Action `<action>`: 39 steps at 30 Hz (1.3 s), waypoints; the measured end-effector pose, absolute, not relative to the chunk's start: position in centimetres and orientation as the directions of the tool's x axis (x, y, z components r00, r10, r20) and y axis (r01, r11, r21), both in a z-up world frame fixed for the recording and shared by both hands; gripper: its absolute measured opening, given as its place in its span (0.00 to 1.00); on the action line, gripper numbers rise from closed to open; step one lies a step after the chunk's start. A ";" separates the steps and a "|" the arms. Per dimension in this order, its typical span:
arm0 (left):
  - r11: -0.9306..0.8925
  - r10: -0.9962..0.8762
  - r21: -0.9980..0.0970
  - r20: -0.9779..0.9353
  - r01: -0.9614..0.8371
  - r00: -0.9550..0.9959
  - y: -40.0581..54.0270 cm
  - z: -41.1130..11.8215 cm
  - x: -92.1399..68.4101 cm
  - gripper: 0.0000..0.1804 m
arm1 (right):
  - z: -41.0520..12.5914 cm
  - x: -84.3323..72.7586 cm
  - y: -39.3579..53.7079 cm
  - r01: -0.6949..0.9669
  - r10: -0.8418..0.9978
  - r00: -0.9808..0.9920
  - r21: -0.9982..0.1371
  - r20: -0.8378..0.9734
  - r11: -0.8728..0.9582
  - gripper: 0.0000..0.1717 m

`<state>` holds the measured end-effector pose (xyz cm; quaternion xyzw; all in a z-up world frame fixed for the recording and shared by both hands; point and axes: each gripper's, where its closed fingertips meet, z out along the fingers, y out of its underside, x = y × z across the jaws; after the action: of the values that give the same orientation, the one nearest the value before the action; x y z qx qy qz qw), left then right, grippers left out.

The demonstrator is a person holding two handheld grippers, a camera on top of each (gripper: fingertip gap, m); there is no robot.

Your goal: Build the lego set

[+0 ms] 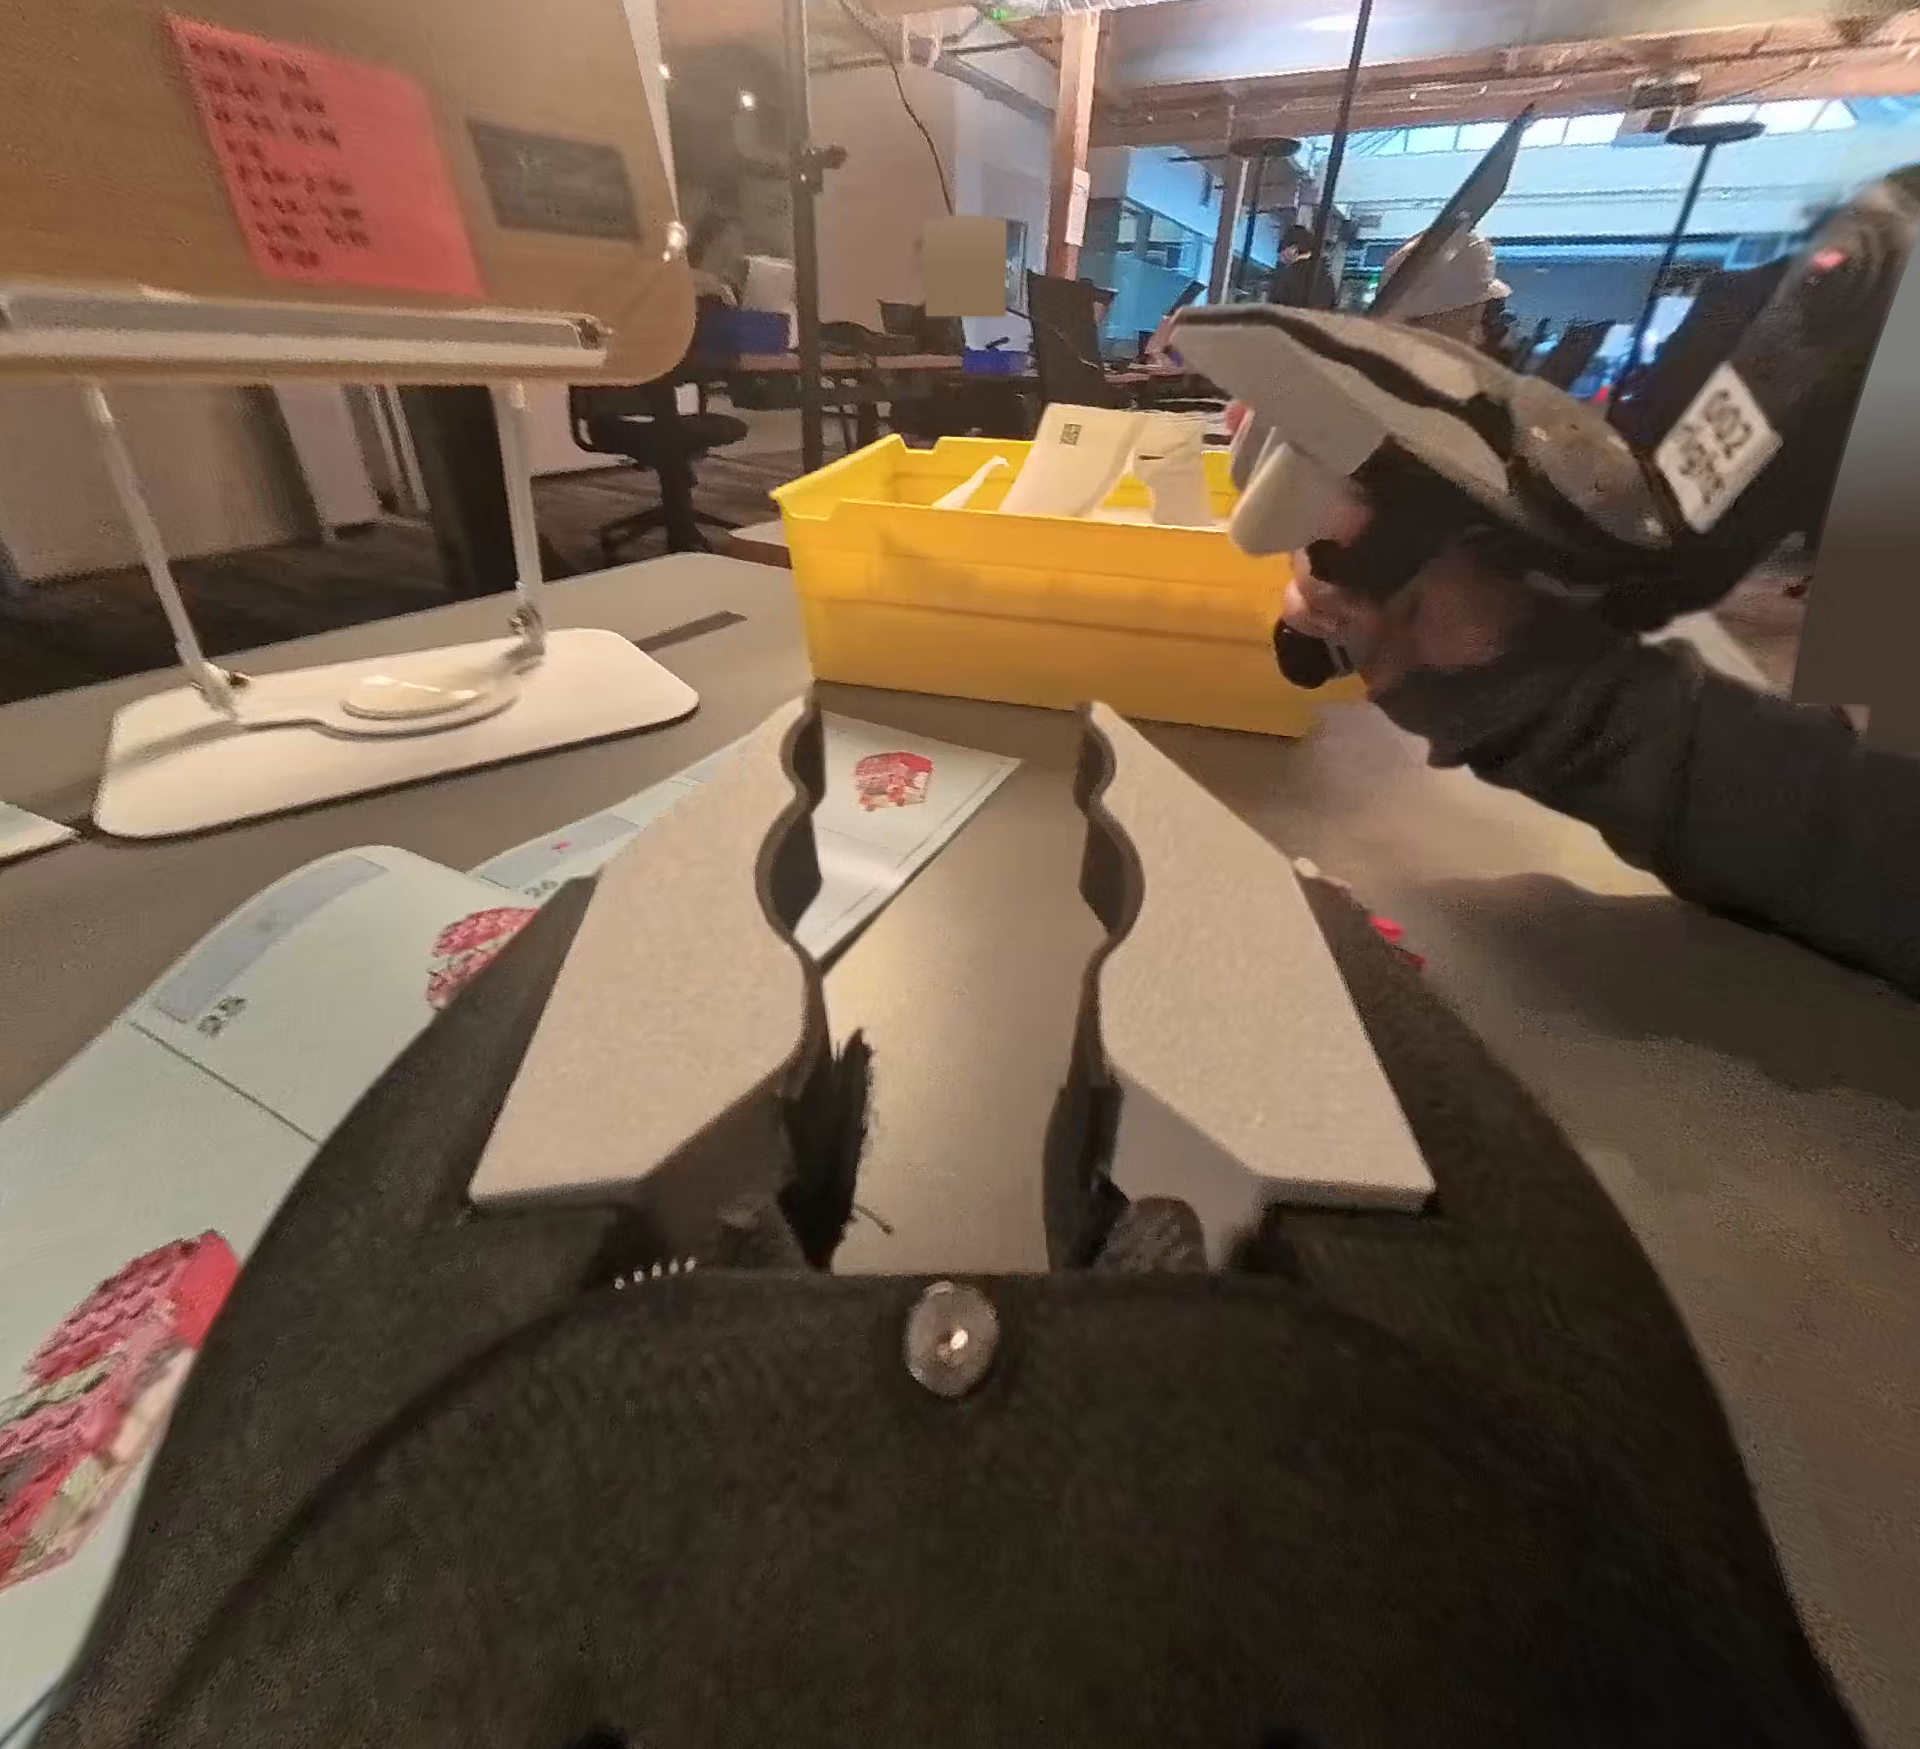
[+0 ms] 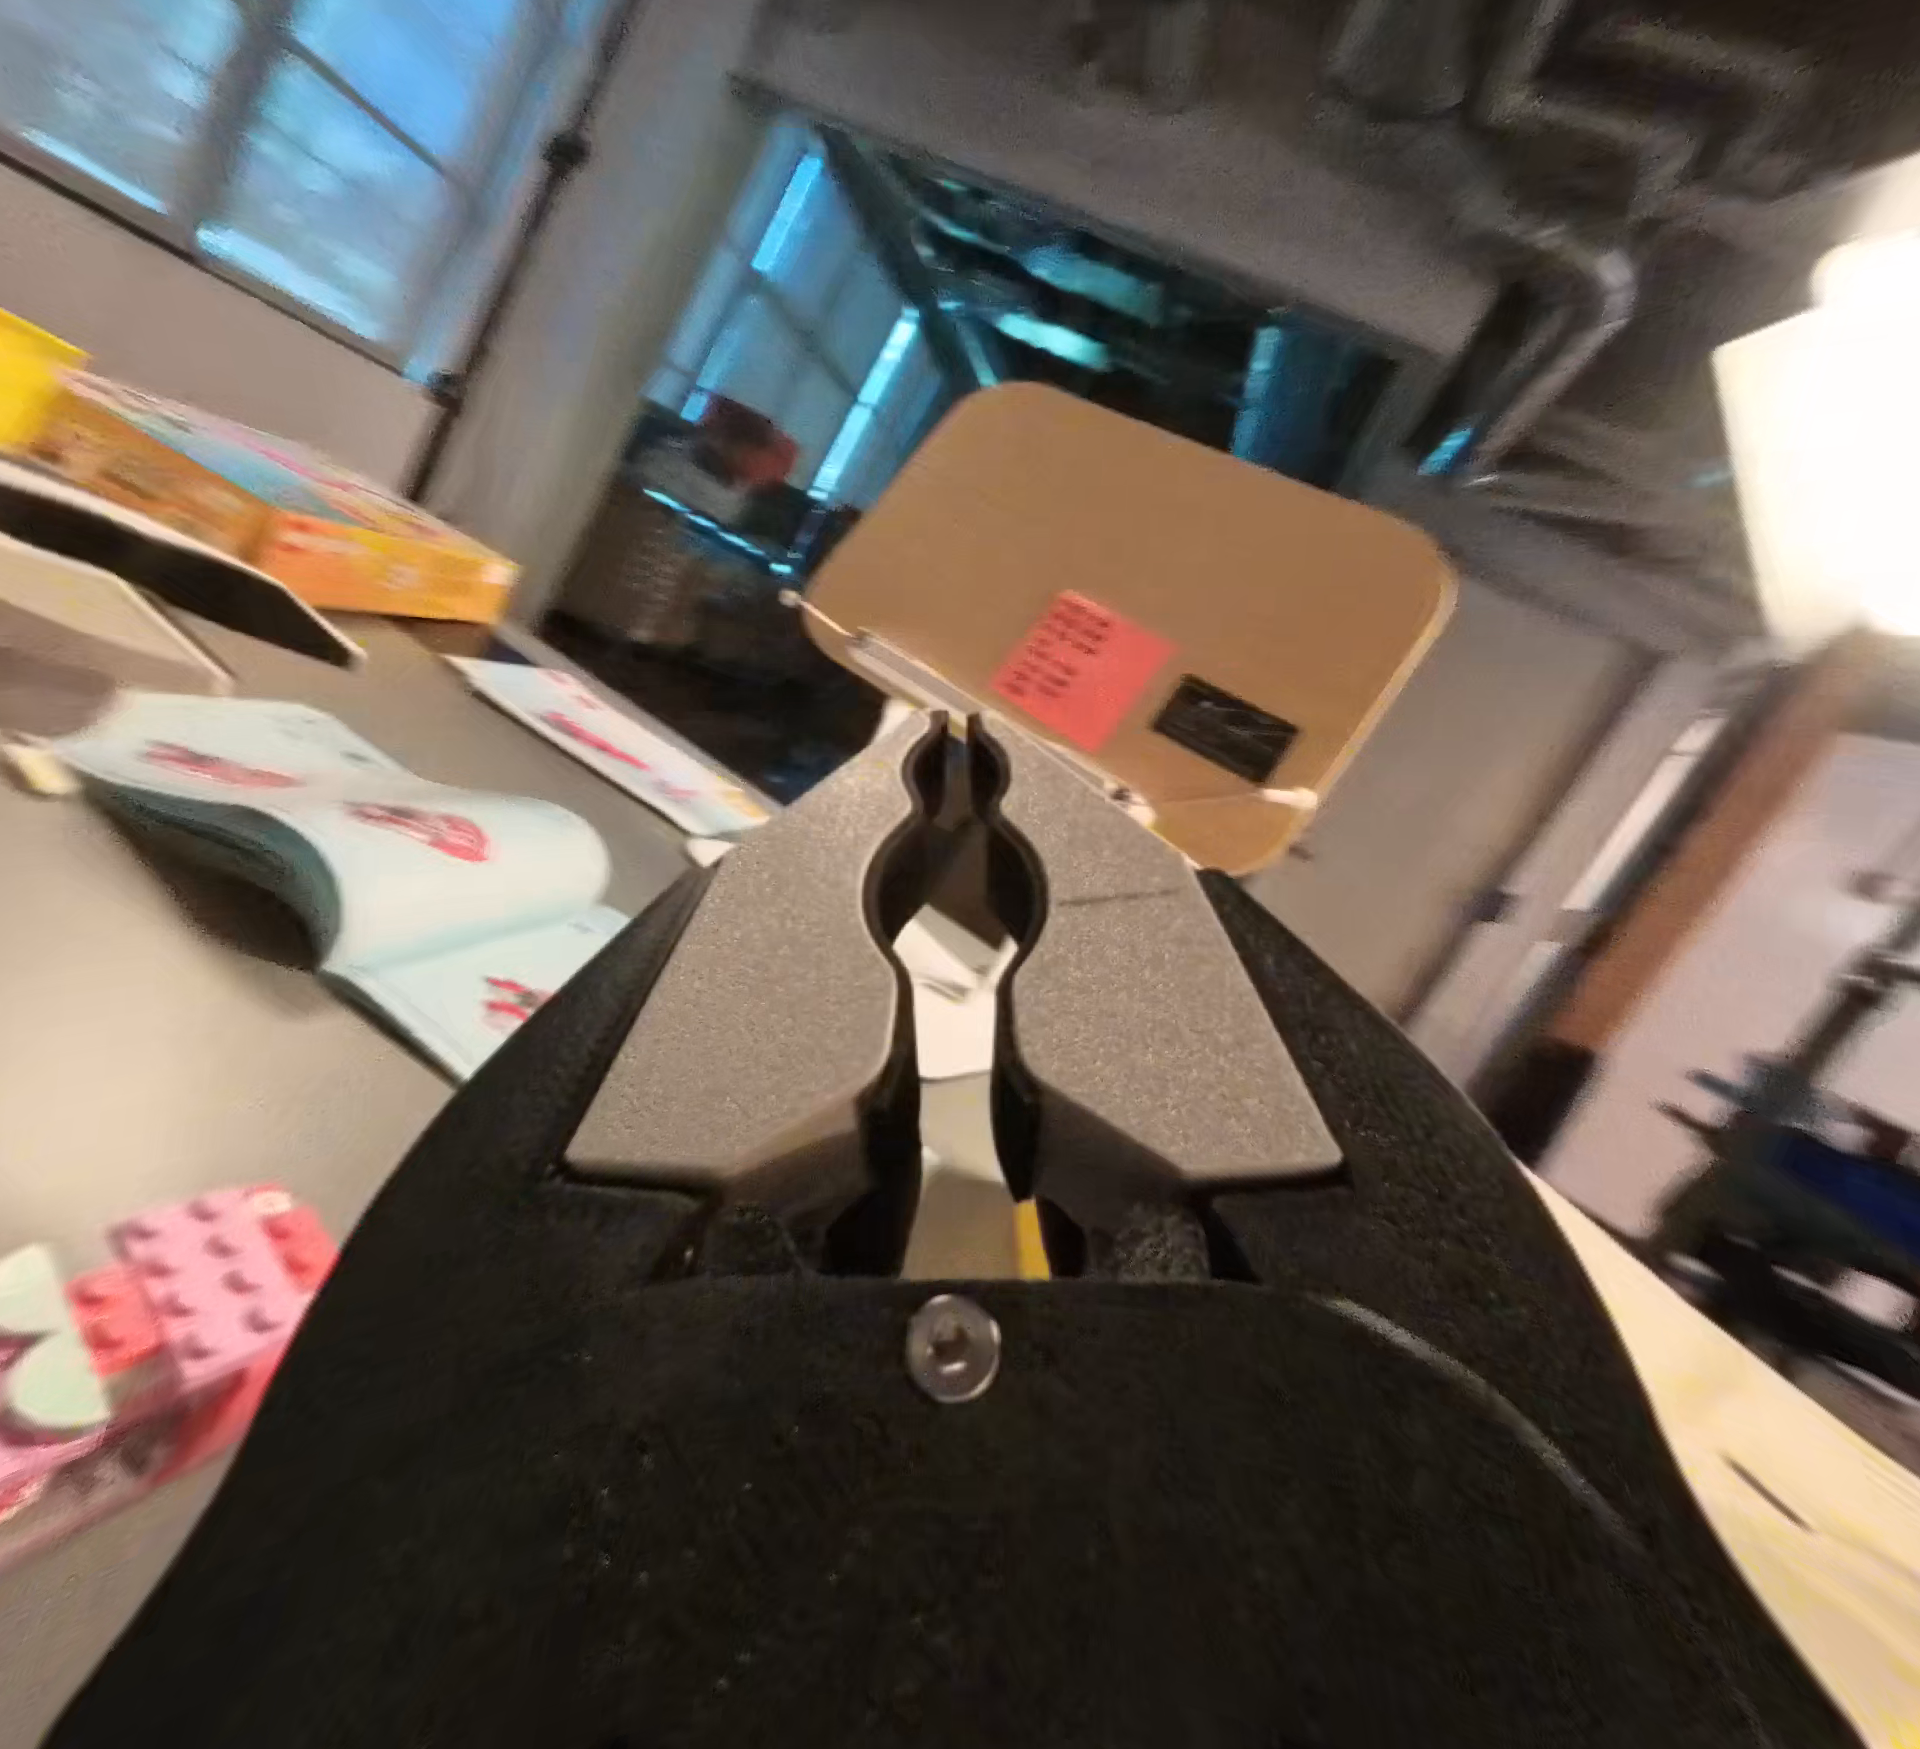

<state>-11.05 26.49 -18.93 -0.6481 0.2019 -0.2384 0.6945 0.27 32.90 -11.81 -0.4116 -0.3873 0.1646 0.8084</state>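
Observation:
My left gripper [image 1: 948, 723] is open and empty, low over the grey table [image 1: 1558, 1076]. A light blue instruction page [image 1: 914, 795] with a pink brick picture lies just beyond its fingertips. An open booklet [image 1: 208, 1076] of the same kind lies to its left. My right gripper [image 2: 956, 731] is shut and raised off the table, pointing at a tan board on a stand [image 2: 1143, 598]. I see nothing between its pads. It also shows in the left wrist view [image 1: 1278, 452], held by a gloved hand above the yellow bin [image 1: 1039, 619]. A pink brick build [image 2: 208, 1284] sits at the lower left.
The yellow bin holds white bags [image 1: 1101, 463]. The board's white stand base [image 1: 395, 723] sits at the left of the table. An orange box [image 2: 343, 536] and more pages [image 2: 613, 743] lie farther back. Office chairs and desks stand behind. The gap from one gripper's tips to the other's is roughly 15 cm.

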 end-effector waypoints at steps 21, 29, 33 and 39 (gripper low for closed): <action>0.101 -0.575 -0.992 0.007 0.079 0.818 26.3 -18.4 -11.7 0.12 | -16.3 1.8 36.6 0.155 0.519 0.733 -0.851 0.439 0.502 0.00; 0.092 -0.574 -0.987 0.053 0.129 0.817 26.5 -18.2 -12.3 0.12 | -16.6 1.8 36.8 0.160 0.525 0.731 -0.858 0.435 0.489 0.00; 0.090 -0.570 -0.985 0.069 0.146 0.819 26.5 -18.1 -12.5 0.12 | -16.8 1.6 36.7 0.168 0.530 0.723 -0.857 0.442 0.486 0.00; 0.092 -0.567 -0.985 0.071 0.149 0.820 26.5 -18.0 -12.6 0.12 | -17.0 1.5 36.8 0.175 0.535 0.718 -0.859 0.446 0.482 0.00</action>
<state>-12.58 26.52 -18.03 -0.6262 0.1670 -0.2490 0.7197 1.51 36.76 -16.99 -0.4957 -0.3576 0.1149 0.7830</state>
